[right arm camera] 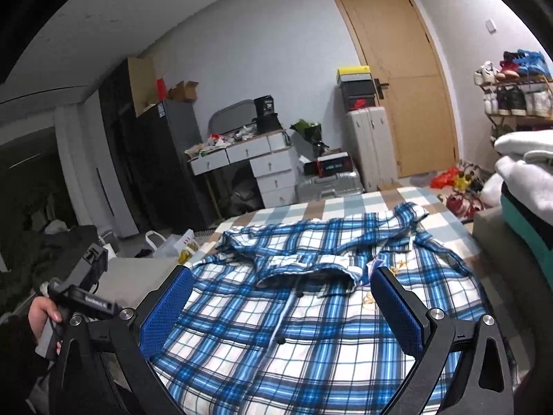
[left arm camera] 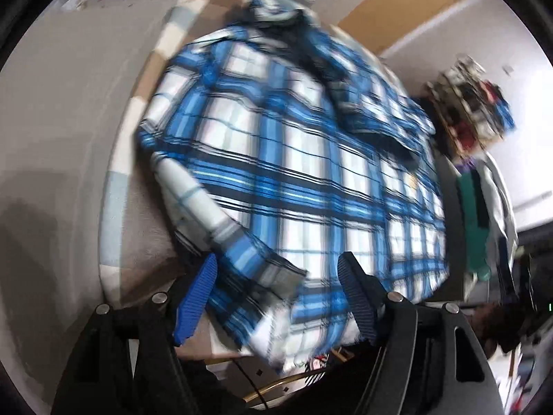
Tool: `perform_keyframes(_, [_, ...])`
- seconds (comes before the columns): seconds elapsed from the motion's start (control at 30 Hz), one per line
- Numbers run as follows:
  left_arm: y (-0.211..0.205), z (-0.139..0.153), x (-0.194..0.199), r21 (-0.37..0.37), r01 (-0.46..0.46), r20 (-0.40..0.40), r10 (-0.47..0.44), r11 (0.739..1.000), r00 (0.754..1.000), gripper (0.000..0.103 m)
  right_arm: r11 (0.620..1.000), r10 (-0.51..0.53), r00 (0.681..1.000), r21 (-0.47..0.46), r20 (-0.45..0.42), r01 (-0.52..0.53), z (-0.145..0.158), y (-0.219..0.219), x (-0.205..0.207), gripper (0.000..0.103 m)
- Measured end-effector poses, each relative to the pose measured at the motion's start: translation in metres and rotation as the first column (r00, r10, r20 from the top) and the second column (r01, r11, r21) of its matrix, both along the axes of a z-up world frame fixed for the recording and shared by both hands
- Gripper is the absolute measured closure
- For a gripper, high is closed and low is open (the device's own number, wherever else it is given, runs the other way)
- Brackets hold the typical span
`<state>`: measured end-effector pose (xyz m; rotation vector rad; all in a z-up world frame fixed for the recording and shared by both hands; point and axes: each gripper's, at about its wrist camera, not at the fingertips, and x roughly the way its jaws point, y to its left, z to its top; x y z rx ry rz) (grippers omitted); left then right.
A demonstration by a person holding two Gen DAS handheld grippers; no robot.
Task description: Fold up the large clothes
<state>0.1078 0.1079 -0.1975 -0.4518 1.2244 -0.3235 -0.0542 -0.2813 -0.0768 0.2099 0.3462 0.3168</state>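
Both grippers, left (left arm camera: 276,297) and right (right arm camera: 280,307), are hovering with fingers spread, grasping nothing, over the plaid shirt (right arm camera: 311,311); gripping a sleeve probably comes next.

The shirt (right arm camera: 311,314) is plaid: blue and black stripes on white, with dark buttons. The bedcover (right arm camera: 349,204) under it is checked in pale blue, tan and white. Both grippers have blue ribbed pads (right arm camera: 397,314) on black frames. The door (right arm camera: 401,79), upper right, is light tan.

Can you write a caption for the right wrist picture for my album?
Open right gripper hovers over a blue plaid shirt spread on a checked bed in a cluttered bedroom.
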Motion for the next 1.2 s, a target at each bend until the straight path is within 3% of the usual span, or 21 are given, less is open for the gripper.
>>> perform_keyframes(0.1, [0.003,-0.018,0.01,0.005,-0.032,-0.058,0.032,0.999,0.998,0.033,1.0,-0.012,1.0,0.019,-0.022,0.013,-0.002,-0.003,0.003,0.0])
perform_keyframes(0.2, [0.004,-0.018,0.01,0.036,-0.07,-0.077,0.073,0.997,0.994,0.035,0.999,-0.029,0.998,0.03,-0.059,0.031,-0.005,-0.005,0.008,0.0])
perform_keyframes(0.33, [0.007,-0.02,0.01,0.09,-0.048,-0.122,0.059,0.995,0.991,0.037,0.998,-0.063,0.996,0.008,-0.061,0.063,-0.001,-0.013,0.006,0.0])
perform_keyframes(0.57, [0.004,-0.021,0.0,0.161,0.032,-0.155,-0.007,0.986,0.988,0.051,0.97,-0.194,0.964,-0.181,-0.182,0.161,0.015,-0.085,0.0,0.0])
perform_keyframes(0.67, [0.007,-0.018,-0.003,0.132,0.028,-0.142,-0.009,0.991,0.99,0.051,0.954,-0.273,0.898,-0.216,-0.346,0.206,-0.002,-0.119,0.003,0.0])
perform_keyframes(0.8, [0.01,-0.027,0.0,0.066,0.052,-0.142,-0.042,0.996,0.989,0.052,0.935,-0.323,0.827,-0.289,-0.461,0.204,-0.039,-0.138,0.011,0.0])
perform_keyframes(0.9, [0.008,-0.027,0.0,0.066,0.054,-0.131,-0.045,0.996,0.99,0.051,0.944,-0.327,0.744,-0.243,-0.583,0.225,-0.073,-0.158,0.031,0.001])
perform_keyframes(0.97, [0.008,-0.027,-0.001,0.068,0.062,-0.117,-0.054,0.996,0.992,0.051,0.945,-0.326,0.706,-0.218,-0.629,0.243,-0.088,-0.169,0.043,0.003])
perform_keyframes(1.03, [0.006,-0.026,-0.004,0.078,0.084,-0.097,-0.076,0.993,0.992,0.051,0.935,-0.355,0.694,-0.253,-0.626,0.249,-0.097,-0.173,0.053,0.005])
perform_keyframes(1.13, [0.008,-0.026,-0.007,0.127,0.073,-0.089,-0.062,0.989,0.994,0.072,0.907,-0.407,0.688,-0.352,-0.601,0.229,-0.102,-0.173,0.064,0.005])
perform_keyframes(1.2, [0.013,-0.027,-0.009,0.15,0.075,-0.1,-0.06,0.986,0.993,0.081,0.906,-0.404,0.68,-0.37,-0.611,0.205,-0.109,-0.172,0.067,0.014])
